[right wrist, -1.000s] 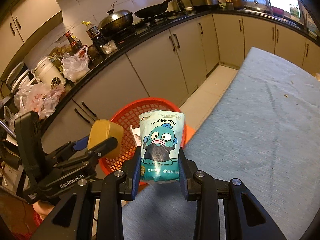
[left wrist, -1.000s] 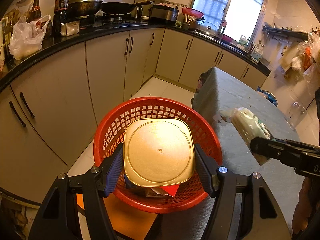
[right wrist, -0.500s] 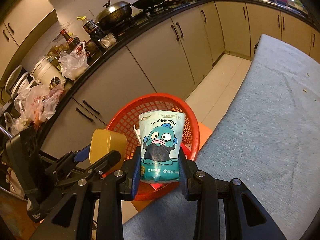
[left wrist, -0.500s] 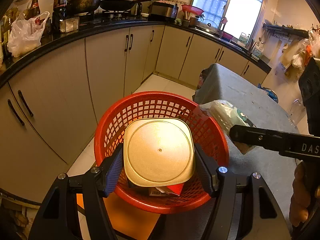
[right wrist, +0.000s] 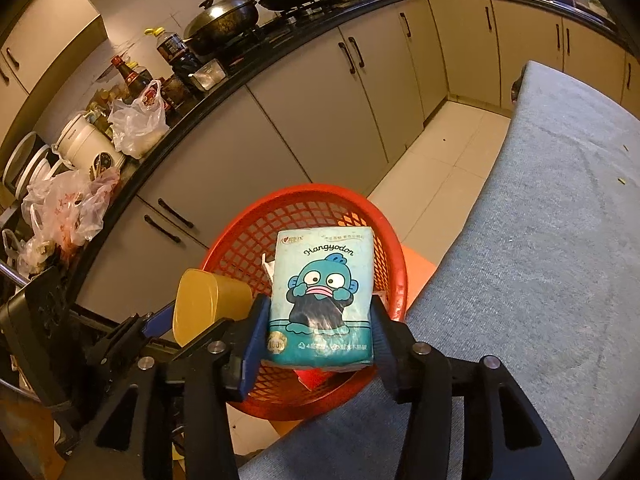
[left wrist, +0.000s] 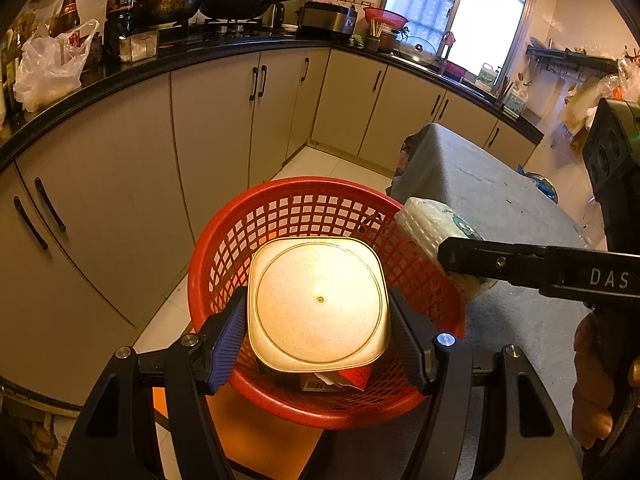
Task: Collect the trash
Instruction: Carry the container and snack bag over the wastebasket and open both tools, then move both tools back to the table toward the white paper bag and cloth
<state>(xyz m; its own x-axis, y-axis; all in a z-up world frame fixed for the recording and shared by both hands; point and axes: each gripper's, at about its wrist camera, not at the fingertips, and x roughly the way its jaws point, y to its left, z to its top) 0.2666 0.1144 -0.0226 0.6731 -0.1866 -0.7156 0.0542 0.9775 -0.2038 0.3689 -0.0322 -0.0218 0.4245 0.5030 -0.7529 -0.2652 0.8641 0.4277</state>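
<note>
Right wrist view alone shows the tissue pack's (right wrist: 322, 300) cartoon — right gripper (right wrist: 316, 344) just opening around it.

basket (right wrist: 394, 276) mouth crowded, tabletop (right wrist: 552, 264) open

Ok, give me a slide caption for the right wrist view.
Right gripper, jaws just opening, lets a tissue pack go over the red basket; left gripper holds a yellow container.

Warm dim kitchen light, overexposed window (left wrist: 486, 28) far beyond the left tongs, fisheye-bent edges, dark vignetted corners
</note>
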